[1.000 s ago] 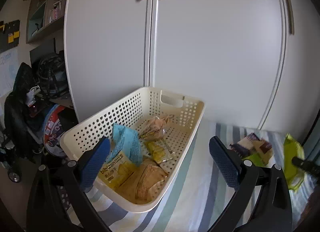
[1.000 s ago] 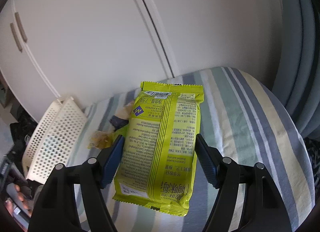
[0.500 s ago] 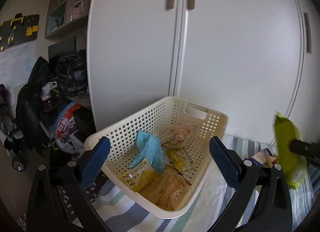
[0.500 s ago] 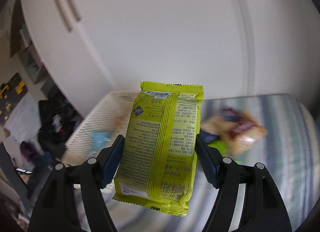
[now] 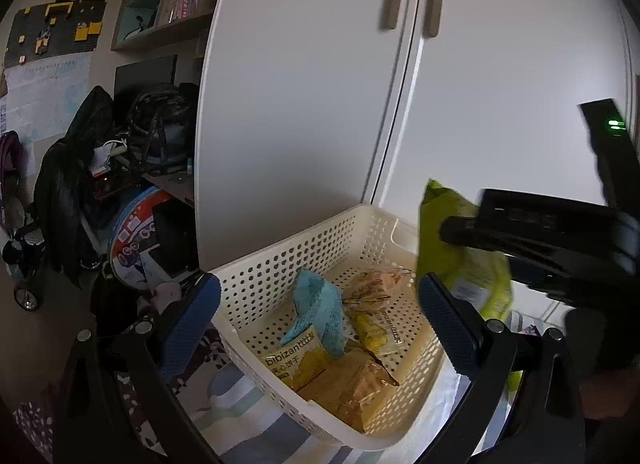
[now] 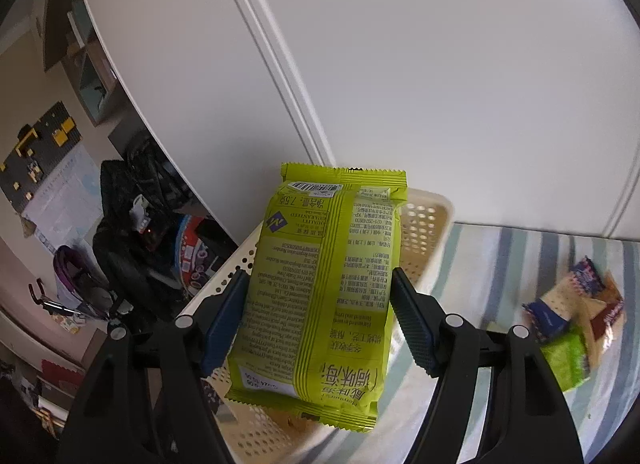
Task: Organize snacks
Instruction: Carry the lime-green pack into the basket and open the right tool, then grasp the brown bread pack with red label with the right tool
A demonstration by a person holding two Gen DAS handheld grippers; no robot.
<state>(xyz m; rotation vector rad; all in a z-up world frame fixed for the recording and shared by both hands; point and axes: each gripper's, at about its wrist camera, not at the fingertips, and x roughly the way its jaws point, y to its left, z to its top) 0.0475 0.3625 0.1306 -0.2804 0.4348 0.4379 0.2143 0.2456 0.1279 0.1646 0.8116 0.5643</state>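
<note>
left wrist: near, down into basket (image 5: 288, 264) | right wrist: above it | shared: basket

We take the basket (image 5: 280, 276) as our landmark. It sits on the striped bedcover (image 6: 500, 264), directly before the cupboard doors (image 5: 320, 104). Inside it lie several snack packets (image 5: 344, 344), heaped toward its near end. Above its right rim hangs the large packet (image 6: 324, 284), clamped between the fingers of the right gripper (image 6: 320, 316). Our left gripper (image 5: 316, 324) hangs spread before the basket. Right of the basket, loose snacks (image 6: 572, 316) lie on the bedcover. Left of it stands a cluttered pile of bags (image 5: 80, 184).
</note>
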